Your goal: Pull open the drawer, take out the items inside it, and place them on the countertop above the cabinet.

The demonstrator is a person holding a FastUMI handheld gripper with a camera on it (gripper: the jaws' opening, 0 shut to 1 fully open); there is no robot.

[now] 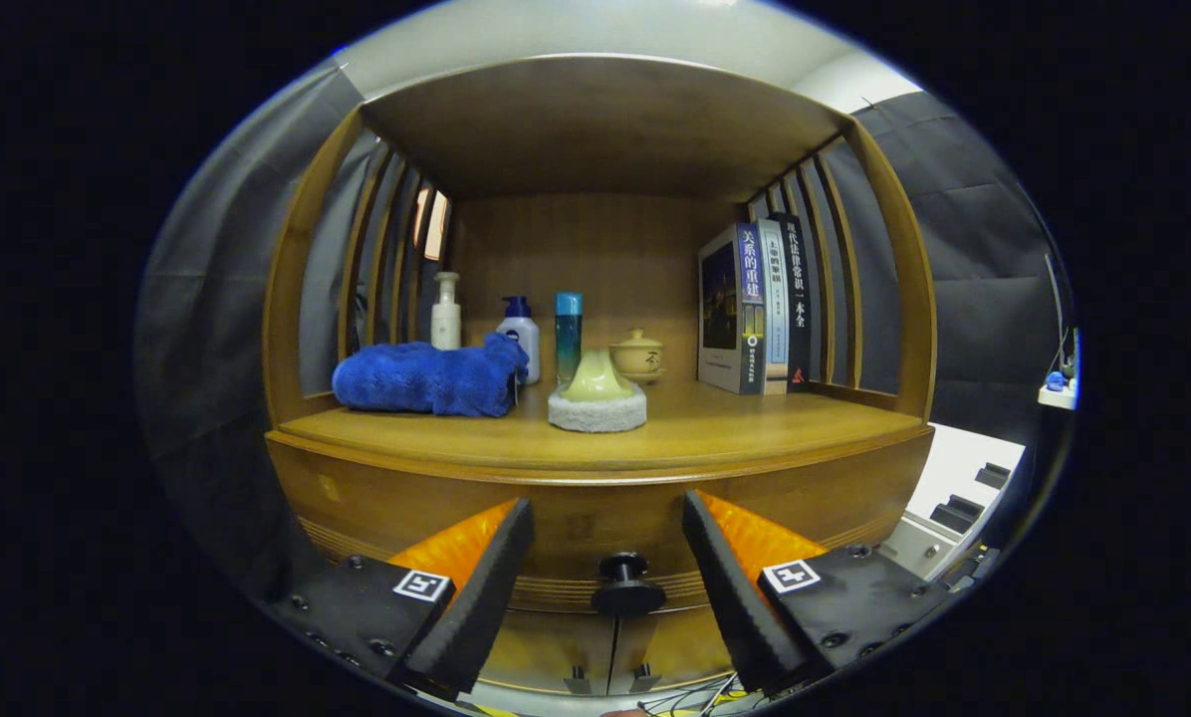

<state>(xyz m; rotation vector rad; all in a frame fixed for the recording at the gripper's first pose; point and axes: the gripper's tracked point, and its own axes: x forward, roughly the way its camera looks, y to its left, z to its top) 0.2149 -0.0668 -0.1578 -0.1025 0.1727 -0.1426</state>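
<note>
A wooden cabinet faces me, its drawer front (pixel 595 523) closed below the countertop (pixel 715 428). A dark round knob (pixel 625 586) juts from the drawer front, just ahead of my gripper (pixel 607 523) and between its fingers. The gripper is open, with a wide gap and nothing held. The drawer's inside is hidden.
On the countertop lie a folded blue towel (pixel 426 376), a pale vase-shaped piece on a white pad (pixel 596 393), three bottles (pixel 519 329), a small lidded pot (pixel 638 356) and upright books (pixel 755 309). A shelf roof (pixel 595 119) closes the space above. Cabinet doors (pixel 610 652) sit below the drawer.
</note>
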